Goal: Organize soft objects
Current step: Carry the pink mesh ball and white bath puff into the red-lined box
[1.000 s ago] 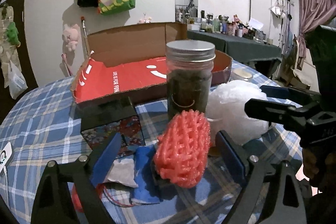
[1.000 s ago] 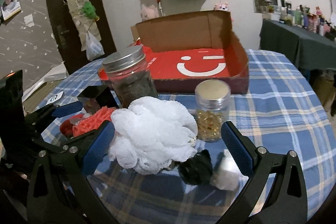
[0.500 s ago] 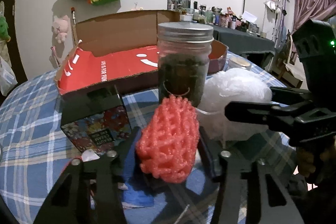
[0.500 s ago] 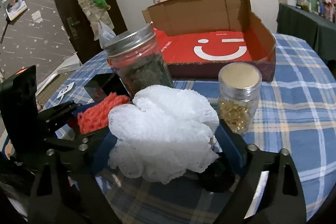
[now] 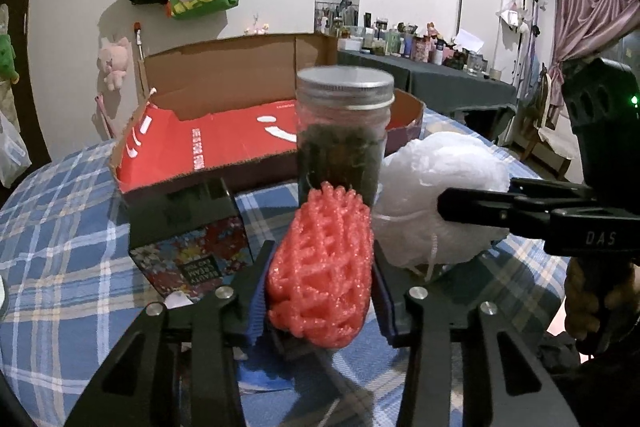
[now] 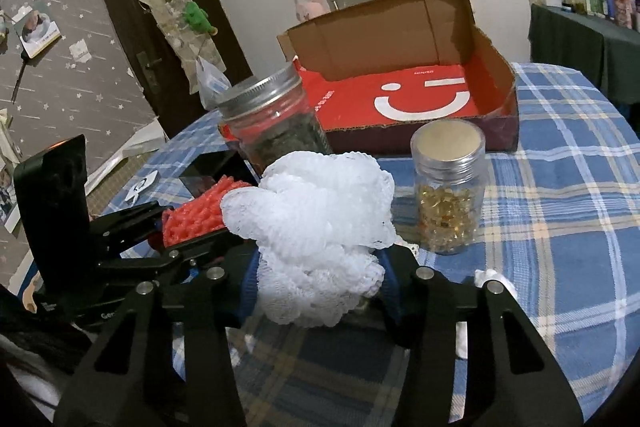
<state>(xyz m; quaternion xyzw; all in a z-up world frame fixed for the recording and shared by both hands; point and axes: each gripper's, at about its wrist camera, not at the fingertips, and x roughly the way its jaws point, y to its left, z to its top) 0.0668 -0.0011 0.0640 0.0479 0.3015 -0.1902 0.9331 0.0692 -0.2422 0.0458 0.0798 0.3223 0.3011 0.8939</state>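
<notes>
My left gripper (image 5: 320, 287) is shut on a red foam net sleeve (image 5: 322, 259) and holds it above the plaid table. The sleeve also shows in the right wrist view (image 6: 196, 215). My right gripper (image 6: 316, 287) is shut on a white mesh bath pouf (image 6: 316, 227), which also shows in the left wrist view (image 5: 440, 191). An open cardboard box with a red smiley floor (image 6: 408, 95) stands behind the jars, also seen in the left wrist view (image 5: 224, 143).
A tall dark-filled jar with a metal lid (image 5: 342, 131) stands just ahead. A small jar of yellow capsules (image 6: 450, 187) sits right of the pouf. A dark patterned box (image 5: 188, 235) lies to the left. White bits (image 6: 492, 279) lie on the cloth.
Both grippers closed: the left on the red foam sleeve, the right on the white pouf. Both objects have lifted off the table.
</notes>
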